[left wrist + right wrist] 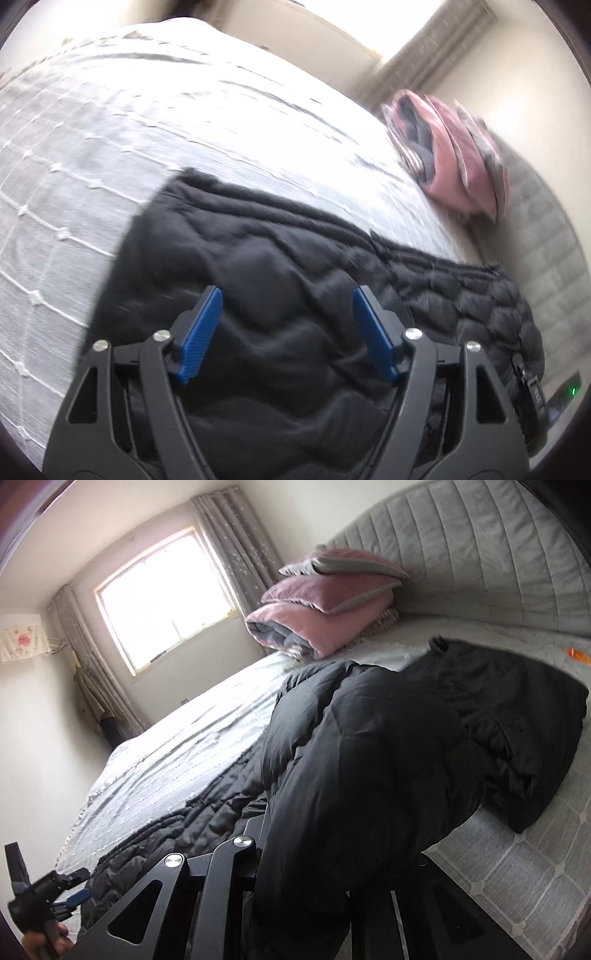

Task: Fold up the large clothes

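Right hand-held gripper [332,897]: clamped on a thick fold of the black padded coat [369,760], which bulges up between its arms and hides the pads.
Left hand-held gripper [288,317]: jaws wide, blue pads [201,332] bare, nothing between them; it hovers over a flat quilted part of the coat.
Coat position: spread across the near side of the bed [177,760], one part raised in the right grip, another bunched toward the grey headboard [480,554].
Handling: puffy, soft and limp, probably light for its bulk; the smooth shell looks slippery and a thin pinch may slide off.
Where to grip: at a hem, cuff or seam ridge, taking a full thickness of padding.
Beyond: folded pink quilt [317,609] at the bed's head, well clear of the coat.
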`<state>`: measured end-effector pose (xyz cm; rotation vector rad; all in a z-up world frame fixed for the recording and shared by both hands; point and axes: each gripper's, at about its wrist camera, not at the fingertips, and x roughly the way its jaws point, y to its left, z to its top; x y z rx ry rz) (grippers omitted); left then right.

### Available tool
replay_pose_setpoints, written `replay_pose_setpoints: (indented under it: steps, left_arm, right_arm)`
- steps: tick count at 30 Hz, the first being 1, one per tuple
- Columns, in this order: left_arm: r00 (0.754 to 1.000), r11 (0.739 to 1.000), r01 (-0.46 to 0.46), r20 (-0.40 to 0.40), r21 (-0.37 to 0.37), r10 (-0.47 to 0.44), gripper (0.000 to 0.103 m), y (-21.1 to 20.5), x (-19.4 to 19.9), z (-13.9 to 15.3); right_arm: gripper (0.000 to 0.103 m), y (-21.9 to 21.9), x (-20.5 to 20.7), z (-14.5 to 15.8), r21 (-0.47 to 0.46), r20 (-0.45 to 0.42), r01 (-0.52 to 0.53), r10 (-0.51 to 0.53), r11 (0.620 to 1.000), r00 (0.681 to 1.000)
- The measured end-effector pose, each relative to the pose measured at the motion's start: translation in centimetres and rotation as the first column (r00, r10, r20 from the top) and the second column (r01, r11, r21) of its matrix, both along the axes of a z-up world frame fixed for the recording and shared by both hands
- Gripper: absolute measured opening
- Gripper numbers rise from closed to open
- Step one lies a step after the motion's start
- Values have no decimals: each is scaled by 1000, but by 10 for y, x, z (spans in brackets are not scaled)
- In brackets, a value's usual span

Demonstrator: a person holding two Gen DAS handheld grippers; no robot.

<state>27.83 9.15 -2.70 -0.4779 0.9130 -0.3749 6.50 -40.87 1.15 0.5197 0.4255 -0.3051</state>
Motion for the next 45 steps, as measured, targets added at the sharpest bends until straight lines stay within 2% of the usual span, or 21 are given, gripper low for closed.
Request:
replay_pose_setpoints:
  steps: [4,7,10,14,16,19,22,25,26,27,29,31,32,34,36,37,39,41,42,43,45]
  left_arm:
    - [998,998,-56,31,-34,57,71,36,-5,10]
    - [991,991,-130,41,-8,130,71,63,-8,12]
    - [981,981,-195,8,11,194,71,92,-3,4]
    - [968,965,-250,-50,-77,247,71,126,0,-10]
    - [964,957,-265,-62,-118,259,71,137,-2,-11]
    - [965,954,-260,-85,-148,250,71,143,0,-14]
    - [969,956,-240,-100,-167,226,71,141,2,-17]
    - [976,963,-206,-102,-173,190,71,135,2,-15]
    - [979,965,-194,-100,-174,179,71,132,1,-14]
    - [980,967,-187,-97,-176,172,71,130,1,-13]
    - [982,966,-180,-95,-187,165,72,128,-1,-10]
    - [983,965,-174,-95,-197,158,72,125,-3,-7]
    - [985,967,-162,-86,-196,147,72,121,-5,-3]
    - [990,974,-137,-57,-180,129,72,113,-9,6]
    - [996,984,-93,-19,-152,91,72,100,-14,17]
    - [998,988,-68,4,-136,69,75,91,-17,23]
    - [999,994,-29,25,-102,31,77,75,-21,30]
    - [1000,998,-1,27,-70,3,77,60,-23,34]
    - [1000,998,3,23,-57,-1,77,55,-24,35]
    - [1000,999,0,20,-46,1,77,51,-26,36]
    - [1000,1000,-8,21,-2,8,77,43,-30,40]
  right_arm:
    - [15,48,3,35,-182,72,-56,70,982,995]
    - [15,106,7,58,-358,99,-141,188,923,977]
    - [15,166,15,67,-465,82,-272,347,843,934]
    - [15,241,33,54,-544,-36,-460,528,702,848]
    - [16,274,43,35,-560,-111,-556,609,614,785]
    - [16,300,53,5,-549,-196,-644,667,533,719]
    - [27,313,62,-24,-499,-292,-735,710,459,641]
    - [42,313,63,-29,-485,-303,-760,732,433,610]
    - [59,310,65,-29,-463,-302,-778,750,424,588]
    - [71,304,65,-27,-407,-289,-817,791,409,540]
    - [74,288,63,-19,-306,-240,-871,854,384,461]
    - [74,264,58,-5,-201,-152,-915,911,351,383]
    - [74,253,56,0,-174,-114,-922,923,345,367]
    - [74,224,53,13,-130,-17,-923,930,363,368]
    - [74,190,56,21,-60,88,-914,914,401,396]
    - [74,172,62,22,-8,140,-906,897,424,419]
    - [74,149,72,13,68,186,-881,861,469,473]
    - [73,145,90,7,98,129,-839,829,535,544]
    - [73,150,97,0,84,65,-819,817,567,573]
    - [73,156,101,-7,73,21,-814,815,576,579]
    - [72,177,110,-25,88,-67,-819,823,568,564]
